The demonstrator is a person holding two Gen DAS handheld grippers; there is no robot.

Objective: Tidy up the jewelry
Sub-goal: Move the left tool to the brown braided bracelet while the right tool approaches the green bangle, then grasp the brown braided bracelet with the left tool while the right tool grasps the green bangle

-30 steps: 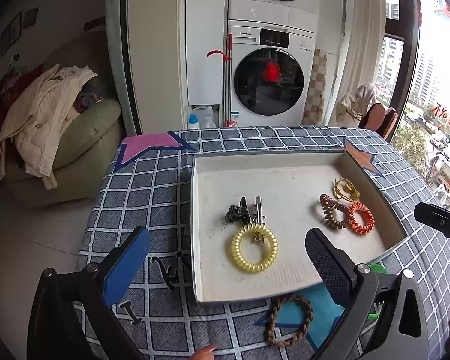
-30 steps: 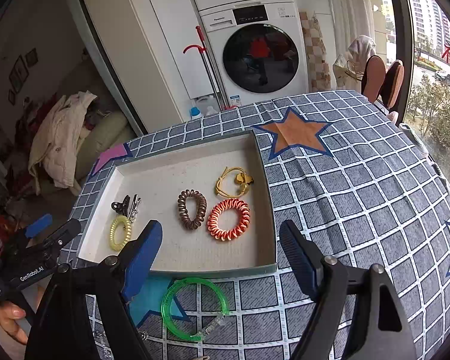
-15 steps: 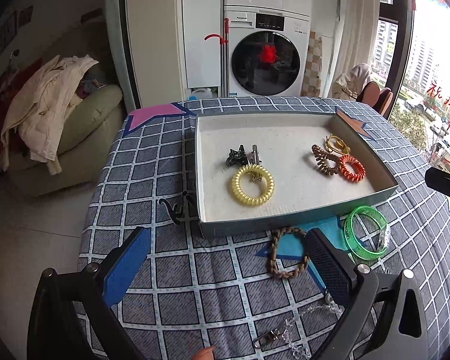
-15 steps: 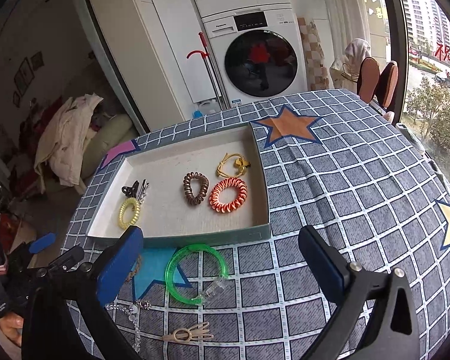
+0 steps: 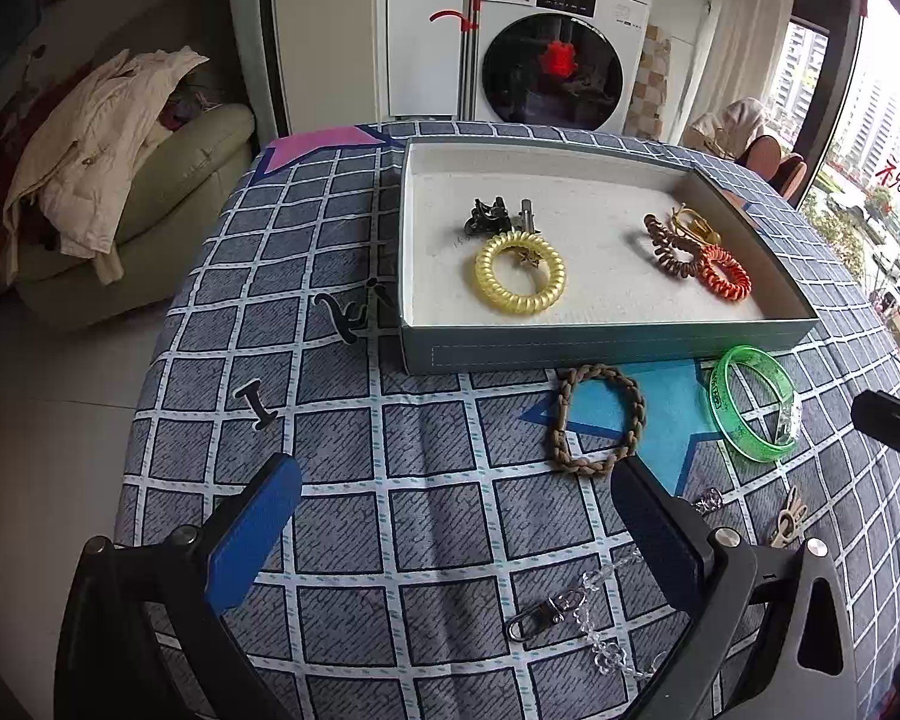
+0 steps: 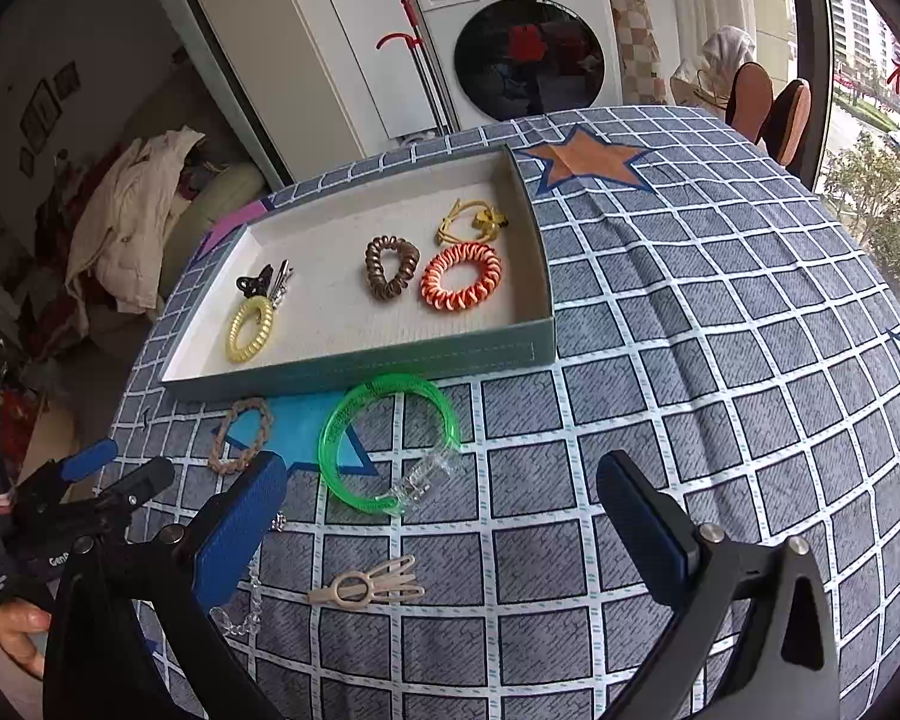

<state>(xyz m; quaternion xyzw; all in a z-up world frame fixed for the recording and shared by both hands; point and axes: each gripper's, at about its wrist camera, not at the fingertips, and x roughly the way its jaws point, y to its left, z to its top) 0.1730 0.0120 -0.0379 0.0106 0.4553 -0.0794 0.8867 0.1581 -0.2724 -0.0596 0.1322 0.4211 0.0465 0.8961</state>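
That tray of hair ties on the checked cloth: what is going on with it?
A person holds a gripper in each hand over the table, sorting jewelry into the tray. Coil hair ties and clips already lie inside. The green bangle, braided bracelet, beige clip and clear chain lie on the cloth in front of it. The left gripper and right gripper are both open and hold nothing.

**A bright laundry corner behind the worktop**

A white washing machine (image 5: 555,69) with a round dark door stands against the far wall, between white cabinet panels. On the left, a cream sofa (image 5: 150,192) carries a pile of light clothes (image 5: 96,150). The floor (image 5: 48,408) is pale tile. On the right, a big window (image 5: 870,138) gives daylight and shows tall buildings outside.
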